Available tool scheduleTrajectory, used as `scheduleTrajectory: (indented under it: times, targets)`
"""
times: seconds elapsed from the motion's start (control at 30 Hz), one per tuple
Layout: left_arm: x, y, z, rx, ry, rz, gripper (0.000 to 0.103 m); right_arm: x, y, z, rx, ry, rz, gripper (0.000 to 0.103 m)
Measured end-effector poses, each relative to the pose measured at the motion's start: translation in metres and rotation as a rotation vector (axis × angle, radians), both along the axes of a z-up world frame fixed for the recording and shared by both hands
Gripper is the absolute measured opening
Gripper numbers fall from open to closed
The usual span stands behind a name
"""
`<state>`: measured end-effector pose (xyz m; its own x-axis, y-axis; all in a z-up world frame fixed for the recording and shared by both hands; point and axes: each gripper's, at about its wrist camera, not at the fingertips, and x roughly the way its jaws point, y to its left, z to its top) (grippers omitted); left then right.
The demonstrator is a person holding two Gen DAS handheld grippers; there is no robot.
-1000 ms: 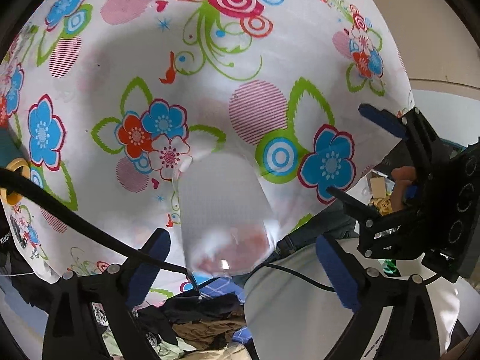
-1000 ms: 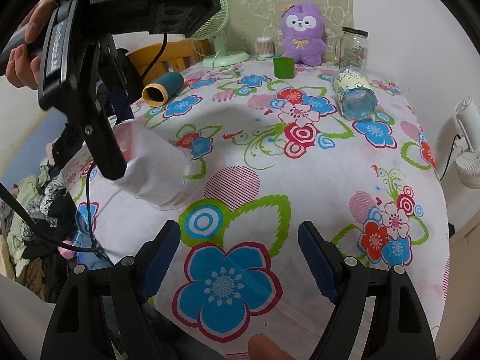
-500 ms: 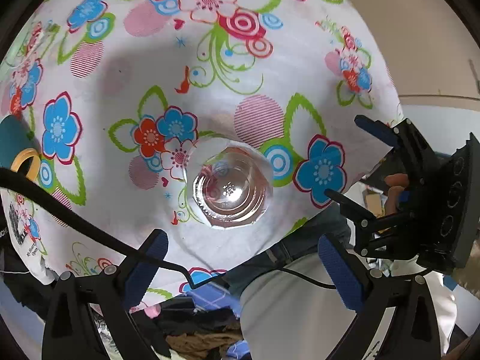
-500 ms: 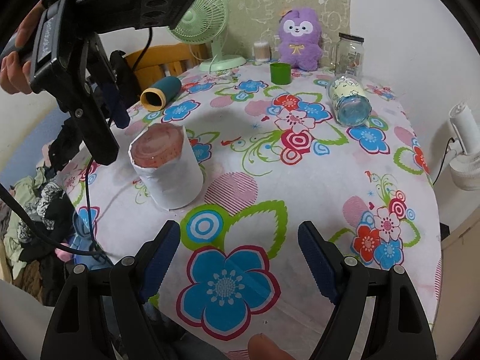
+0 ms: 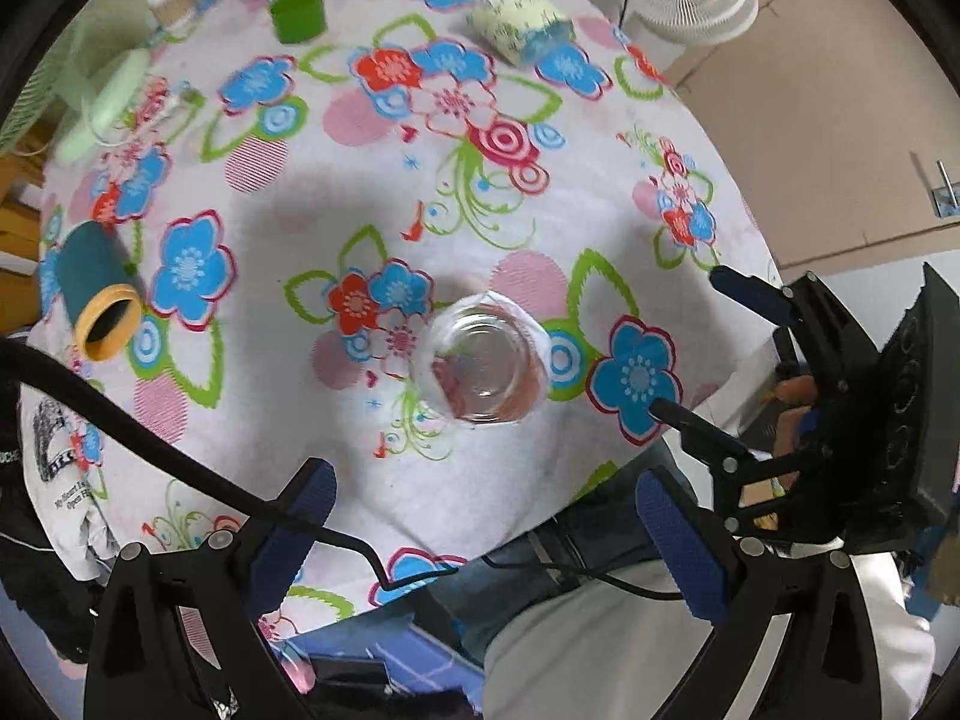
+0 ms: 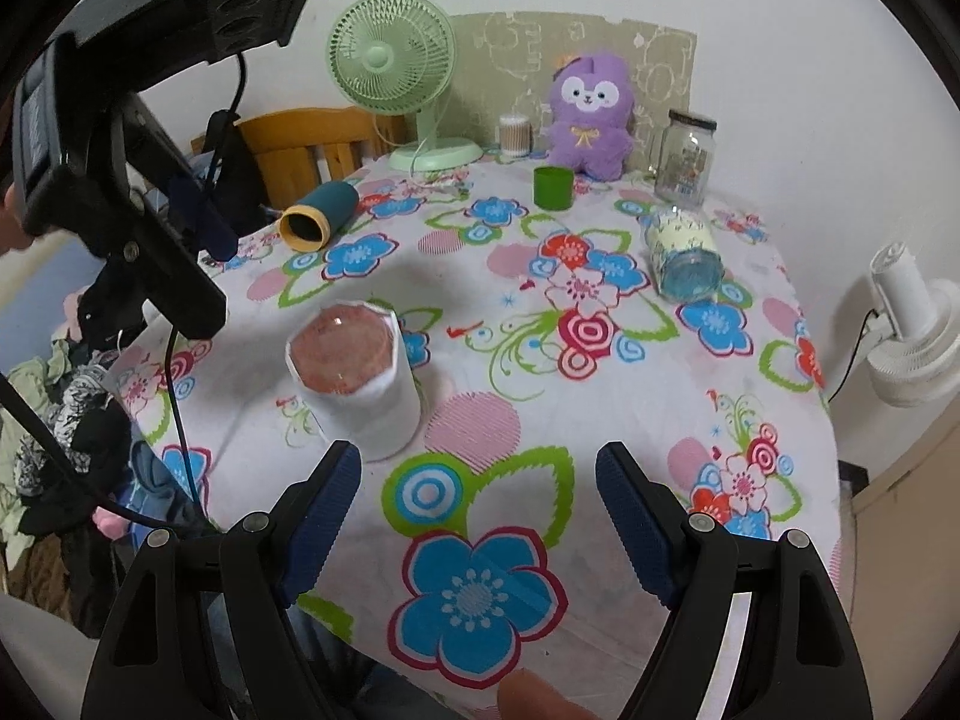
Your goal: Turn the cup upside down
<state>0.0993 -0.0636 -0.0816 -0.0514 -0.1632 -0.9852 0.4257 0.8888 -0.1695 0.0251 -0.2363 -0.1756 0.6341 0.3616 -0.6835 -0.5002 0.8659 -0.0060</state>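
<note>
The cup (image 6: pixel 354 384), clear glass in a white sleeve, stands on the floral tablecloth (image 6: pixel 600 396) with its closed reddish base facing up. In the left wrist view I look straight down on the cup (image 5: pixel 480 360). My left gripper (image 5: pixel 480 510) hangs open well above it, touching nothing; it also shows at the upper left of the right wrist view as the left gripper (image 6: pixel 219 279). My right gripper (image 6: pixel 478 468) is open and empty, low over the table's near edge, just right of the cup. From above, the right gripper (image 5: pixel 690 342) sits right of the cup.
A teal tube with a yellow rim (image 6: pixel 321 216) lies at the left. A green cup (image 6: pixel 553 187), a lying jar (image 6: pixel 684 252), an upright glass jar (image 6: pixel 687 156), a purple plush (image 6: pixel 591 114) and a green fan (image 6: pixel 390 54) stand at the back. A white fan (image 6: pixel 906 324) is off the right edge.
The cup went from tilted between the left fingers to standing base-up on the cloth. The left gripper let go and rose higher. The right gripper barely moved.
</note>
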Motion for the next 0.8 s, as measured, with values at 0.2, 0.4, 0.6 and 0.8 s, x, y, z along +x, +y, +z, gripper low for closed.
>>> scheduleTrajectory:
  times: [0.2,0.4,0.6,0.8]
  targets:
    - [-0.011,0.020,0.014,-0.021,-0.137,0.055,0.101,-0.002,0.005,0.017,0.002,-0.030,-0.045,0.083]
    - [-0.018,0.034,0.023,-0.064,-0.238,0.101,0.101,-0.005,0.011,0.036,0.008,-0.069,-0.072,0.083]
    - [-0.029,0.049,0.031,-0.074,-0.375,0.150,0.101,-0.014,0.017,0.057,0.000,-0.135,-0.110,0.083]
    - [-0.045,0.061,0.037,-0.108,-0.523,0.211,0.101,-0.024,0.021,0.074,0.007,-0.189,-0.145,0.084]
